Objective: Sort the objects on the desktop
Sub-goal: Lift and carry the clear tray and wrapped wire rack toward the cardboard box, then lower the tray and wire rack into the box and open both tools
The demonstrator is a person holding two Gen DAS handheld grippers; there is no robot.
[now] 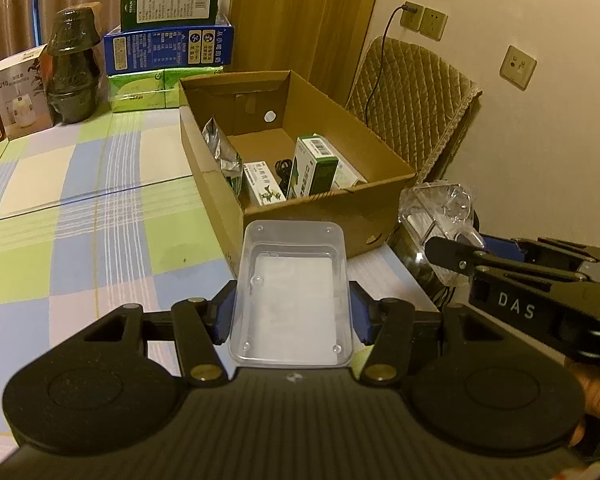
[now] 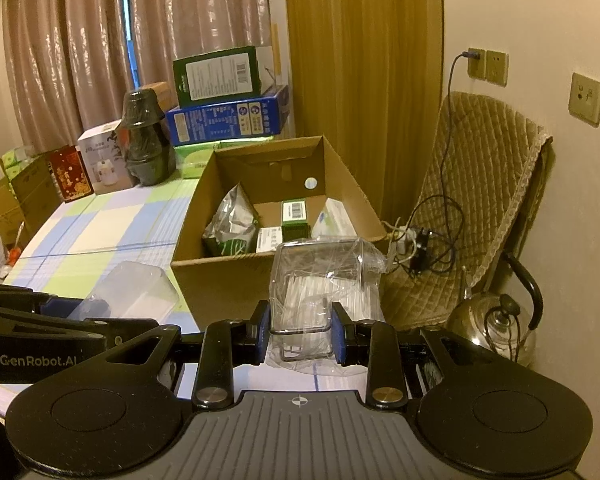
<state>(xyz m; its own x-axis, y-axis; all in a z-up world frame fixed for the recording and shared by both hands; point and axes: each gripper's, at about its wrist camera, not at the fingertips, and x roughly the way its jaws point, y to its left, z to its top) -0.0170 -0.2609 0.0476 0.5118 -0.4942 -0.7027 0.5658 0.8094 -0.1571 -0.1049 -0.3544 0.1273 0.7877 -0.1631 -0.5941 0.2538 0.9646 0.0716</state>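
The left gripper has its jaws pinching a clear plastic tray at lower centre, just before the cardboard box. The right gripper clamps a clear wrapped packet at centre frame, near the box front above the checked surface.

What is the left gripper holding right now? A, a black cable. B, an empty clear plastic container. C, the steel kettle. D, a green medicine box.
B: in the left wrist view the left gripper has its blue pads pressed on both sides of the clear plastic container, which has nothing inside it, in front of the cardboard box.
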